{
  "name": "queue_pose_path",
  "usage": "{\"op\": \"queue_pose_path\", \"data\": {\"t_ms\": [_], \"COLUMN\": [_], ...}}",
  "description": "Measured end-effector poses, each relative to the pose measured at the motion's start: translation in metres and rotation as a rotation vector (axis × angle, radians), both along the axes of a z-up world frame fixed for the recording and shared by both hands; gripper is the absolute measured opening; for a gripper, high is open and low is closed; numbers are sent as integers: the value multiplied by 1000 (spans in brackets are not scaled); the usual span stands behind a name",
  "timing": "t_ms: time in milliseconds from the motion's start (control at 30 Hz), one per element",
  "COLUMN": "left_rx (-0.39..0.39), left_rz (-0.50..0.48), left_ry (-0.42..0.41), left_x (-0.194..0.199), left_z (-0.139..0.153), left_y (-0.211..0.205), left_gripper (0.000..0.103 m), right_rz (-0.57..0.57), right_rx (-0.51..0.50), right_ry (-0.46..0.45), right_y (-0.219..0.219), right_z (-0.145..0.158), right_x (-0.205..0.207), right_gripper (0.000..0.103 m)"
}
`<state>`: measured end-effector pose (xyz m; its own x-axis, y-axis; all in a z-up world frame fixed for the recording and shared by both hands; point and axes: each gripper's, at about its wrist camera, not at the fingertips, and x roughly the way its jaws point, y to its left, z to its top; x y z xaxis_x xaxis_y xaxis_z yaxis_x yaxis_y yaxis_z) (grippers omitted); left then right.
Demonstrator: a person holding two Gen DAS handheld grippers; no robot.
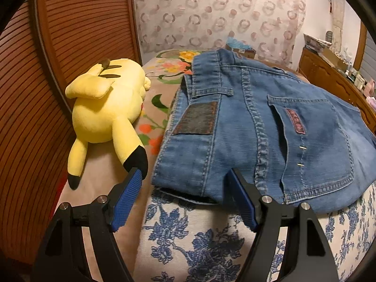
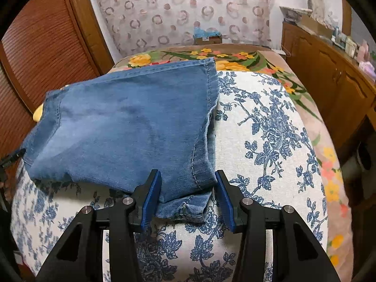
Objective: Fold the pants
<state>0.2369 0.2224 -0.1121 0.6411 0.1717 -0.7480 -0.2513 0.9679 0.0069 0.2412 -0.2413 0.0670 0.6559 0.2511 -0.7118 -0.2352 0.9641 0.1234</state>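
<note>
Lying folded on blue-floral cushion: jeans. Left gripper spread wide, straddling folded edge, pads apart from denim. Right gripper half-spread around hem corner, not pinching. Pocket patch unreadable.

Left wrist view: jeans run off frame at right, lower layers hidden under the top fold. Clutter on the wooden cabinet too small to identify. Right wrist view: yellow plush almost fully hidden behind the denim; black object at left edge cut off, unidentifiable.
</note>
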Motion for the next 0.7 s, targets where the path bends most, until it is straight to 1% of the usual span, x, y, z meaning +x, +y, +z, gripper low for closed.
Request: {"op": "queue_pose_path", "data": {"t_ms": [100, 167, 233, 267, 300, 367, 467, 533, 600, 633, 667, 700], "left_rx": [-19, -33, -46, -50, -57, -67, -38, -39, -37, -24, -2, 22], "left_rz": [13, 13, 12, 7, -3, -14, -11, -12, -31, -41, -55, -64], "left_ry": [1, 3, 1, -4, -14, -18, -31, -36, -42, -47, -51, -52], "left_x": [-1, 1, 2, 2, 2, 2, 2, 2, 3, 3, 3, 5], "left_z": [-3, -4, -5, -4, -3, -2, 2, 4, 6, 7, 9, 12], "left_y": [6, 9, 10, 9, 9, 8, 5, 4, 1, -1, -5, -8], "left_gripper": [76, 76, 76, 73, 66, 60, 51, 46, 34, 30, 24, 22], "right_rz": [16, 35, 43, 43, 44, 44, 45, 51, 63, 73, 86, 93], "right_rx": [-12, -22, -27, -29, -27, -21, -17, -15, -18, -19, -13, -7], "right_ry": [-5, -3, -5, -7, -6, -5, -6, -9, -13, -17, -24, -27], "right_y": [2, 6, 6, 6, 5, 4, 4, 4, 5, 6, 6, 6], "right_z": [-1, -2, -2, -2, -2, -2, -2, -1, -1, 0, 1, 2], "right_x": [0, -1, -1, -1, 0, 1, -1, -2, -3, -4, -4, -4], "right_gripper": [42, 36, 34, 34, 34, 33, 32, 26, 23, 19, 17, 17]}}
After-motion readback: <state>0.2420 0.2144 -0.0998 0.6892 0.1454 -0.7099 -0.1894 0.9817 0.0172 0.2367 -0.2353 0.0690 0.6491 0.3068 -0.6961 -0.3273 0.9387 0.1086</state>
